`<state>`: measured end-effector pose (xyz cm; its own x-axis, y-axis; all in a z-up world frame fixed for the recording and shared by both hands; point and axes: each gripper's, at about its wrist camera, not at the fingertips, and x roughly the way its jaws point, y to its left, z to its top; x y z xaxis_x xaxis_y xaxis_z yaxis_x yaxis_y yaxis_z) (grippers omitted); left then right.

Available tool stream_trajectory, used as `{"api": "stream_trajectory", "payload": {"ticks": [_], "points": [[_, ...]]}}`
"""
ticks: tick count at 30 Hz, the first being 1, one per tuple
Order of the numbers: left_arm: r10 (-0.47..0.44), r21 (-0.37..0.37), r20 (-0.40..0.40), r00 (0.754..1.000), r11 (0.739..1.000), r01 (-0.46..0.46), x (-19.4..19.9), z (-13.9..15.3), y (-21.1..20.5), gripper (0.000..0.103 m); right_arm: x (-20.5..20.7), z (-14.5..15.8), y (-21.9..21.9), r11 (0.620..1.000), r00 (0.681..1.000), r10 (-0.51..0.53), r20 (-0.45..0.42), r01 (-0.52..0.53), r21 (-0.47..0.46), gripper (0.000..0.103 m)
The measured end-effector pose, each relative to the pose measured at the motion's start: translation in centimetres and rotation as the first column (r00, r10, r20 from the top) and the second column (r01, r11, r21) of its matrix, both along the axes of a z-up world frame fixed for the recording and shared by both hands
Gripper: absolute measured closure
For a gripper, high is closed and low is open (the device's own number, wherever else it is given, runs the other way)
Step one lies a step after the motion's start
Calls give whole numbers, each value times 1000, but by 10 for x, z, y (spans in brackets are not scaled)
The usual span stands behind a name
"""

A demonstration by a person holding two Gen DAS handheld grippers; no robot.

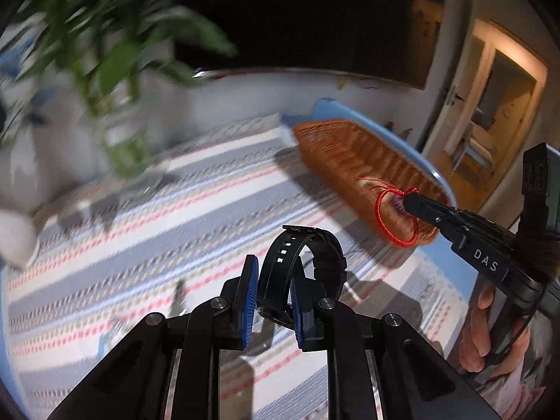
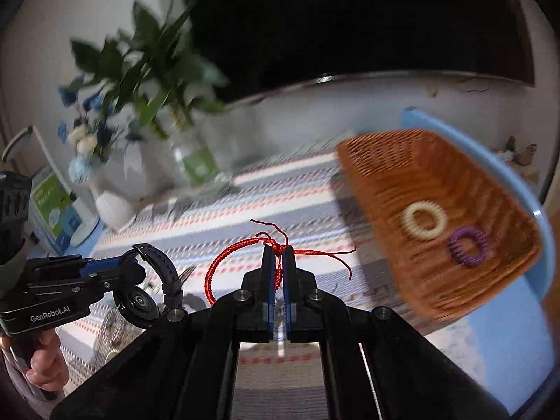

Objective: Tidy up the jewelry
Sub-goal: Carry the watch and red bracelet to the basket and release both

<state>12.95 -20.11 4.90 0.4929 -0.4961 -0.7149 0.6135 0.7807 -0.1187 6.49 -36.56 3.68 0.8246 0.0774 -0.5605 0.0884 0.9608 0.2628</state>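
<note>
the right gripper point(image 2: 279, 262) is pinched nearly closed on the knot of the red cord bracelet point(image 2: 224, 266), held in the air just short of the wicker basket point(image 2: 385, 161), where a cream ring point(image 2: 424, 219) and a purple ring point(image 2: 469, 246) lie. the left gripper point(image 1: 273, 287) is clamped on the black watch point(image 1: 308, 262) strap above the striped cloth point(image 1: 140, 245). best to carry the bracelet past the rim, lower it, then release so the loose ends don't snag.

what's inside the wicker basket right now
Inside the wicker basket lie a cream spiral hair tie and a purple spiral hair tie. Motion blur hides anything smaller on its floor.
</note>
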Motion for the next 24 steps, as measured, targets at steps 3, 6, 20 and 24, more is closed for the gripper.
{"api": "stream_trajectory", "payload": {"ticks": [3,6,20,24], "points": [[-44,-9,15,999,999,44,4,12,-35,85,-5,9,-33,998,998,-66,12,66,5,99],[-90,-14,20,996,996,91,11,20,-70,85,-4,9,-76,989,992,-123,-23,125,76,99],[-185,10,-68,980,982,186,67,-8,-211,85,18,-42,-179,937,925,-332,-187,345,45,99],[-183,23,-97,978,982,186,82,-27,-232,85,22,-47,-178,936,919,-347,-188,351,-16,99]]}}
